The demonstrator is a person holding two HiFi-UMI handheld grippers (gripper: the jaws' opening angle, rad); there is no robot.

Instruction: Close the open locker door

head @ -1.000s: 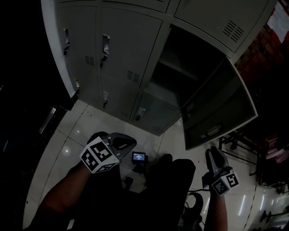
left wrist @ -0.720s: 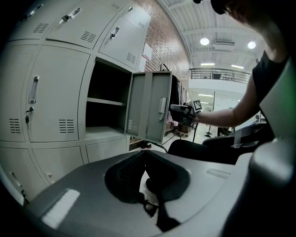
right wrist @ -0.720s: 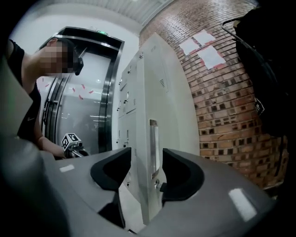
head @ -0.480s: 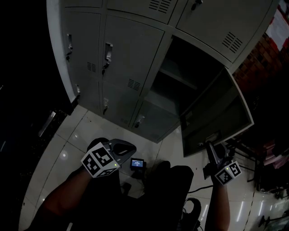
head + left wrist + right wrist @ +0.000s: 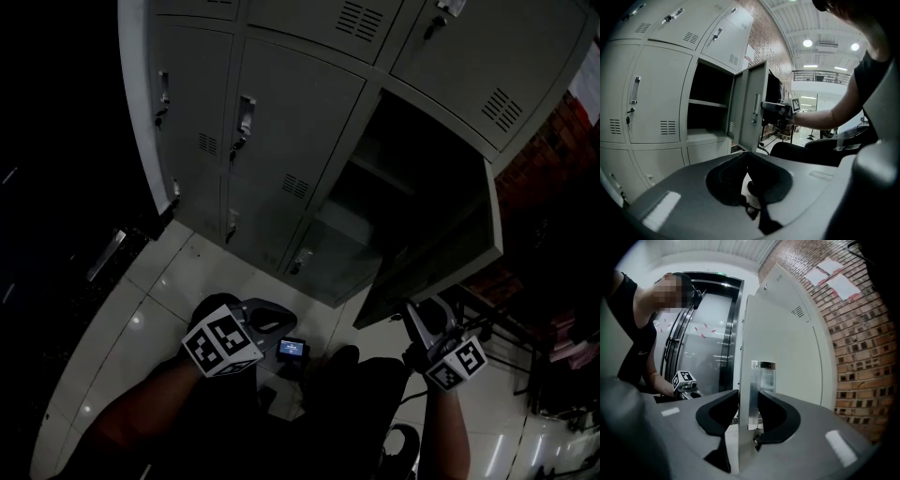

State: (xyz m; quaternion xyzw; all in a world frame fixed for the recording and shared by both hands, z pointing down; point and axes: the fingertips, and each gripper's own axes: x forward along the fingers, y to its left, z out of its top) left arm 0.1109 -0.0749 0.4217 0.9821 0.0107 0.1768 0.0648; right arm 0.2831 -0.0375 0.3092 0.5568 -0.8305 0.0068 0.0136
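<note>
While locker door [image 5: 783, 333], long axis upright, juts outward, right hand-held gripper [image 5: 749, 399], just closing, seemingly pinches edge.

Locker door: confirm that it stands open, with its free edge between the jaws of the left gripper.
Not quite: it is the other gripper. The locker door stands open, with its free edge between the jaws of the right gripper, as the right gripper view shows. Those jaws have just been closing and now sit against the edge. The left gripper has nothing between its jaws.
</note>
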